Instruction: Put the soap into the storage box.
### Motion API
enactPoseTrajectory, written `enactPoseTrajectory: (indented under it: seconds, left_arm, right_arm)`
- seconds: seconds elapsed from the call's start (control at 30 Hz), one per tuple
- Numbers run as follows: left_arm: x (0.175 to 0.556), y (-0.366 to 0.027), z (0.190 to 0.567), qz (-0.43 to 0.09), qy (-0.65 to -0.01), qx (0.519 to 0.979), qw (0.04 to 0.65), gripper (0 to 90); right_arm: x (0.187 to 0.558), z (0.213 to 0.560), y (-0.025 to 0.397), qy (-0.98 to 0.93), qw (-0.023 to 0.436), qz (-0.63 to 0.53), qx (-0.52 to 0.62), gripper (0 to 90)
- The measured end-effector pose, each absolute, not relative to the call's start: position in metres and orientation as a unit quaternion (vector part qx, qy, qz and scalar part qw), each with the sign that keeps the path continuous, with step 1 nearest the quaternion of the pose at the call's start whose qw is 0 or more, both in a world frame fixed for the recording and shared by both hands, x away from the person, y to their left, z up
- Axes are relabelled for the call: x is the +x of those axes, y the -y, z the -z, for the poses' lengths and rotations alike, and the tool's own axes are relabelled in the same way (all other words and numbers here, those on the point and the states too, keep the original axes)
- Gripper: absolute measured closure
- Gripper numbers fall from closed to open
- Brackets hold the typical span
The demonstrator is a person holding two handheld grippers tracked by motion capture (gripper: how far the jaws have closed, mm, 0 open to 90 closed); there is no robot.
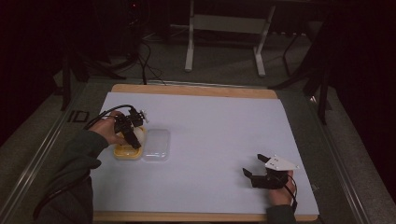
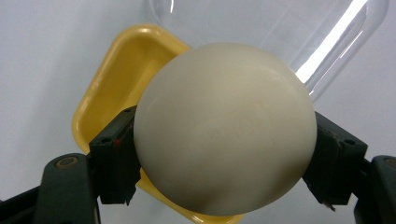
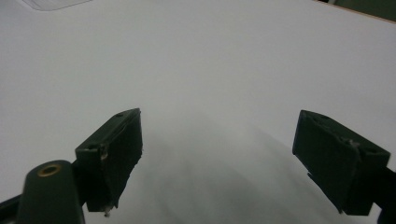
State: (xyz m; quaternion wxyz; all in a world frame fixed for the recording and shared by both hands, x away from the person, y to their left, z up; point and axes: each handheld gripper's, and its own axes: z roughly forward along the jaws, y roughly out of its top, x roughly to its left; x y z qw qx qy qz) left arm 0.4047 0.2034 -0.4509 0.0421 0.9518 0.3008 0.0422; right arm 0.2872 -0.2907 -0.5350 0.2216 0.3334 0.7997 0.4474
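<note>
My left gripper (image 1: 134, 138) is shut on a smooth cream-white ball (image 2: 224, 128), which it holds over a shallow yellow tray (image 2: 119, 88). In the high view the ball (image 1: 139, 135) sits between the jaws just above the yellow tray (image 1: 125, 152) at the left of the white mat. A clear plastic lid (image 1: 156, 144) lies beside the tray on its right, and the lid (image 2: 280, 28) appears behind the ball in the left gripper view. My right gripper (image 1: 252, 166) rests open near the front right of the mat, its jaws (image 3: 219, 163) wide apart over bare white surface.
The white mat (image 1: 210, 130) covers a wooden board (image 1: 196, 89) on a grey table. Dark cables and a white metal frame (image 1: 224, 28) stand on the floor beyond the table's far edge. A corner of the clear lid (image 3: 51, 3) shows at the top left of the right gripper view.
</note>
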Motion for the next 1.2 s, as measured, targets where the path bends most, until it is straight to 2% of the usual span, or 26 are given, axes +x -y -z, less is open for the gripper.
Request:
enactPoseTrajectory:
  seconds: [0.53,1.2]
  left_arm:
    - [0.404,-0.220,0.466,-0.038,-0.310,0.950,0.031,24.2]
    - [0.411,-0.220,0.492,-0.029,-0.319,0.947,0.009,23.9]
  right_arm:
    - [0.287,0.535,0.290,-0.801,0.221,-0.447,0.333,15.7]
    - [0.287,0.535,0.291,-0.801,0.221,-0.446,0.333,15.7]
